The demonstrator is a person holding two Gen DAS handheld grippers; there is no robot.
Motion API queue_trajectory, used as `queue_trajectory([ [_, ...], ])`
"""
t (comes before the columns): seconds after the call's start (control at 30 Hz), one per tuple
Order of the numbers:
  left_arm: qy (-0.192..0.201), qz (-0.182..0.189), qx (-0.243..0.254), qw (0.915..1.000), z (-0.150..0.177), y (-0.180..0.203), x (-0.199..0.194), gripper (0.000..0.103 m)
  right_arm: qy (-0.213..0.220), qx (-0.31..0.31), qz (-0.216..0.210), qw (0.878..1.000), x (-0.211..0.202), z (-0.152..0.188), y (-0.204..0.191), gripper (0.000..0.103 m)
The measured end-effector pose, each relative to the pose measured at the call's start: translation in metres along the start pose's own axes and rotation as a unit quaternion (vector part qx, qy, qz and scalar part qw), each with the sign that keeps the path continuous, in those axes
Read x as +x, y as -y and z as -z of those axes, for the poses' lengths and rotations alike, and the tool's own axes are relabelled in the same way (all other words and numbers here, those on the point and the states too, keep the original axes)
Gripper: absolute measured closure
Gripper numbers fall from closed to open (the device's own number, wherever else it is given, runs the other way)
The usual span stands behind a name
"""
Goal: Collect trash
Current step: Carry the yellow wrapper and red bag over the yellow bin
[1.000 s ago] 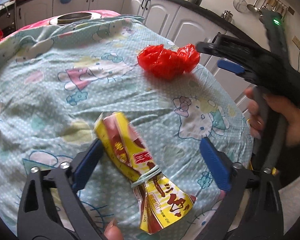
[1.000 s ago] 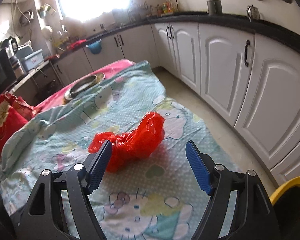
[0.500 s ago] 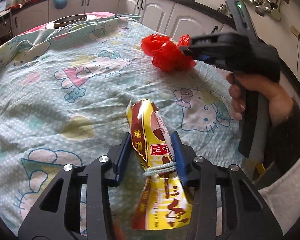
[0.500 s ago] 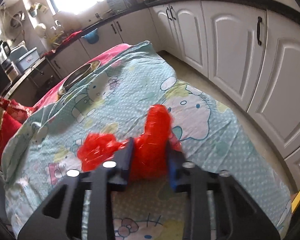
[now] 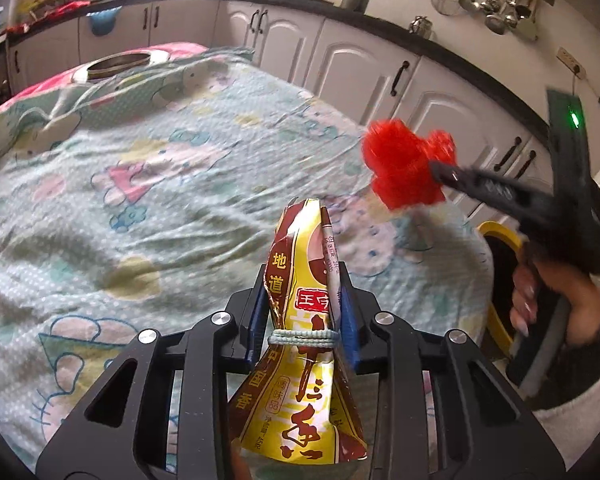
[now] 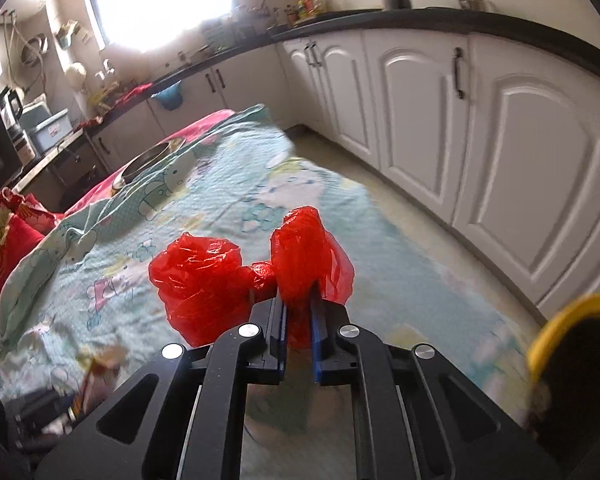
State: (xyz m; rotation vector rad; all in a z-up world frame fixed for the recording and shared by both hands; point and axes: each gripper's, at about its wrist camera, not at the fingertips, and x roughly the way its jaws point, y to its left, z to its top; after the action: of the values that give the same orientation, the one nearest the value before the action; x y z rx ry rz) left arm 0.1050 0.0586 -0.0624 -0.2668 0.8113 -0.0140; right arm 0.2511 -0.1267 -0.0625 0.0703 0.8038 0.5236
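Note:
A yellow and brown snack packet [image 5: 300, 396], tied round with a pale cord, stands upright between the blue pads of my left gripper [image 5: 302, 284]. The jaws are closing and the pads press on its waist, above the cartoon-print cloth [image 5: 140, 200]. A crumpled red plastic bag [image 6: 204, 280] is pinched in my right gripper [image 6: 298, 308], which is shut on it and holds it off the cloth. In the left wrist view the same red bag [image 5: 404, 168] hangs at the right, at the tip of the right gripper that a hand [image 5: 540, 292] holds.
A yellow-rimmed bin [image 6: 568, 312] stands on the floor at the table's near right corner, also seen as the yellow rim [image 5: 496, 232]. A metal bowl [image 5: 120, 64] sits at the far end. White cabinets [image 6: 500, 160] line the right side. Red cushions [image 6: 4, 248] lie at the left.
Both grippers closed, the left on the snack packet and the right on the red bag. The packet now stands upright, and the red bag has been lifted off the cloth towards the right.

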Motion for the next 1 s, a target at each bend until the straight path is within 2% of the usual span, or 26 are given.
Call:
queue_trajectory([
  [0.43,0.055,0.039,0.058,0.996,-0.031,0.067,-0.023,0.079,0.063,0.065,0.03,0.995,-0.107,0.038,0.071,0.094],
  [0.67,0.065,0.063,0.082,0.9925,-0.039,0.102,-0.025,0.079,0.094,0.074,0.052,0.991,-0.155,0.047,0.095,0.094],
  [1.0,0.075,0.096,0.124,0.9848,-0.045,0.152,-0.027,0.079,0.122,0.086,0.096,0.984,-0.201,0.061,0.124,0.094],
])
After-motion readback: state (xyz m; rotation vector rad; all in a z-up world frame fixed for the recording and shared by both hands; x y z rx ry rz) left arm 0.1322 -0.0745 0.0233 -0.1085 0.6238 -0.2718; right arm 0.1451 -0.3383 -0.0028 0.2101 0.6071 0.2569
